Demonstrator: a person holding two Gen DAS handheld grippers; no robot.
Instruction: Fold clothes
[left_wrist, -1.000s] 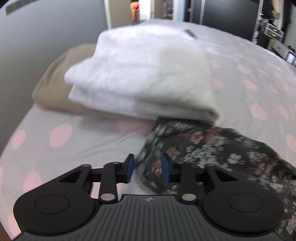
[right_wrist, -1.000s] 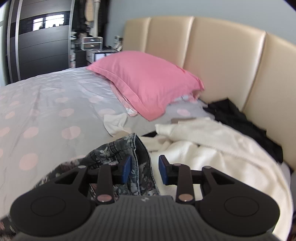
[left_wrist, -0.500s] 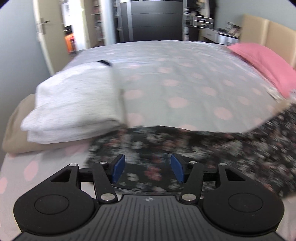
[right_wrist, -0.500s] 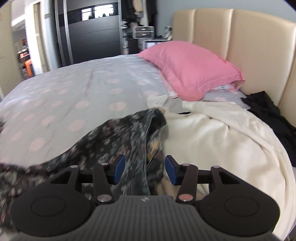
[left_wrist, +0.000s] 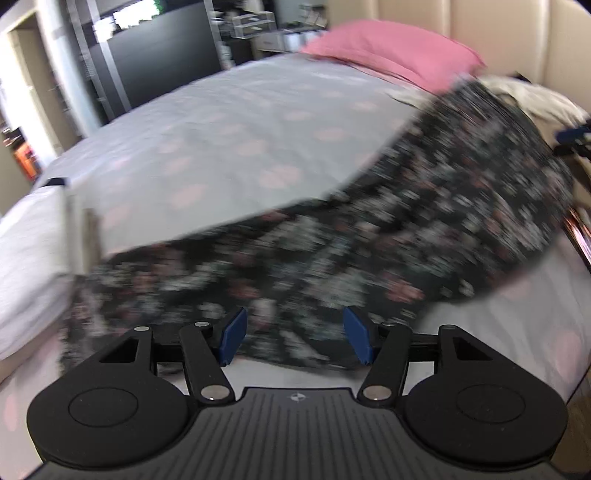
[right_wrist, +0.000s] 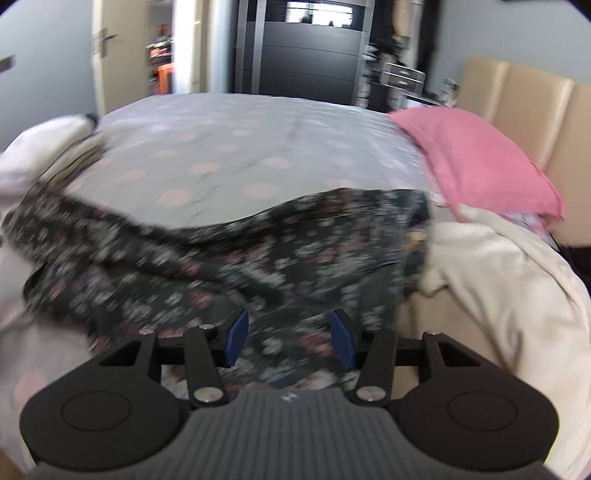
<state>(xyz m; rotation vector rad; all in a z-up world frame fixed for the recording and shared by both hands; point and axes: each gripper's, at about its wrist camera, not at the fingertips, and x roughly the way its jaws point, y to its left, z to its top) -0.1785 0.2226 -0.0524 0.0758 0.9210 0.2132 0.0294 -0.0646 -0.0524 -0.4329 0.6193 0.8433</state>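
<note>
A: Where is the garment?

B: The dark floral garment (left_wrist: 369, 236) lies stretched across the near part of the bed (left_wrist: 229, 147), blurred in both views. In the left wrist view it runs from about 8 o'clock up to 2 o'clock; in the right wrist view it spans from 9 o'clock to the centre.

A: And the left gripper (left_wrist: 294, 339)?

B: Its blue fingers (left_wrist: 232, 335) stand wide apart, with the garment's near edge just beyond them. Nothing is clamped between them.

A: The right gripper (right_wrist: 289, 338)?

B: The same: fingers (right_wrist: 236, 336) spread apart, the floral cloth beneath and ahead of them, not pinched.

A: What else is on the bed?

B: A folded white garment (left_wrist: 29, 266) at 9 o'clock in the left view, touching the floral one's end. A pink pillow (right_wrist: 476, 158) at 2 o'clock in the right view, against the beige headboard (right_wrist: 524, 99). A cream blanket (right_wrist: 495, 280) at 3 o'clock, just beside the floral garment's right edge.
</note>
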